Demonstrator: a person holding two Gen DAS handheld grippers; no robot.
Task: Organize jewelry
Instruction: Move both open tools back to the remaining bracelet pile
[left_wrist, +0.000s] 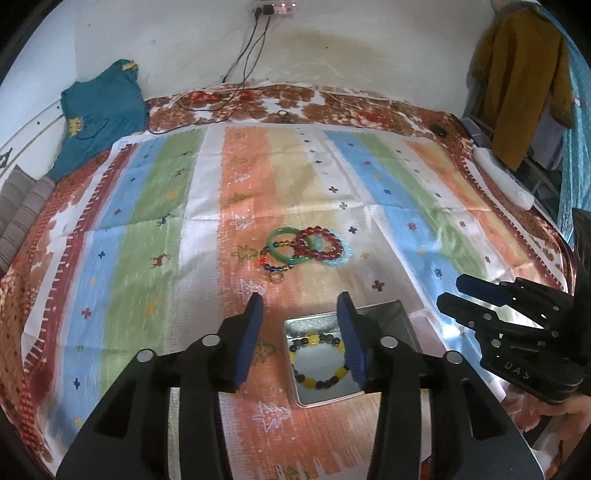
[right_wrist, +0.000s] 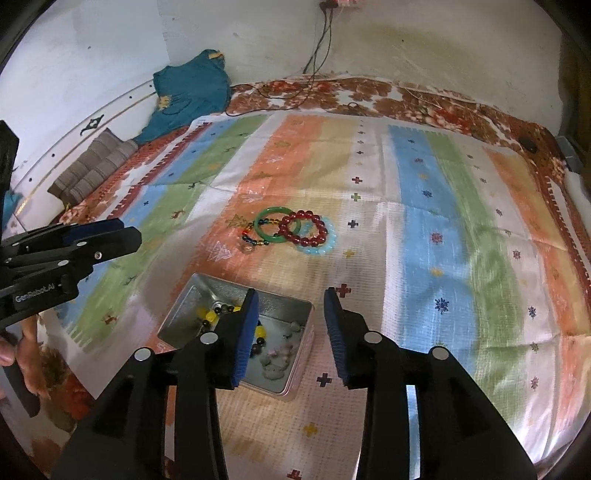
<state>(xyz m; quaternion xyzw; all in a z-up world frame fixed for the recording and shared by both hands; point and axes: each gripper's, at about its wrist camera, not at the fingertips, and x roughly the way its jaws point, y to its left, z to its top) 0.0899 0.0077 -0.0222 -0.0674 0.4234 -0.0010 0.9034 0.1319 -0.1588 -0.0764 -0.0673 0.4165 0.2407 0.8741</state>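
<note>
While both fingers spread empty — yellow-and-black bracelet (left_wrist: 318, 360) in the tin (left_wrist: 391, 314) just below, loose bracelets (left_wrist: 308, 245) well beyond.

I am working in a home bedroom: a bed (left_wrist: 110, 229) under a striped cloth fills the view, folded blankets (left_wrist: 22, 206) at 9 o'clock, clothing (left_wrist: 524, 81) hanging at 2 o'clock, a wall socket (left_wrist: 273, 7) at 12 o'clock.
</note>
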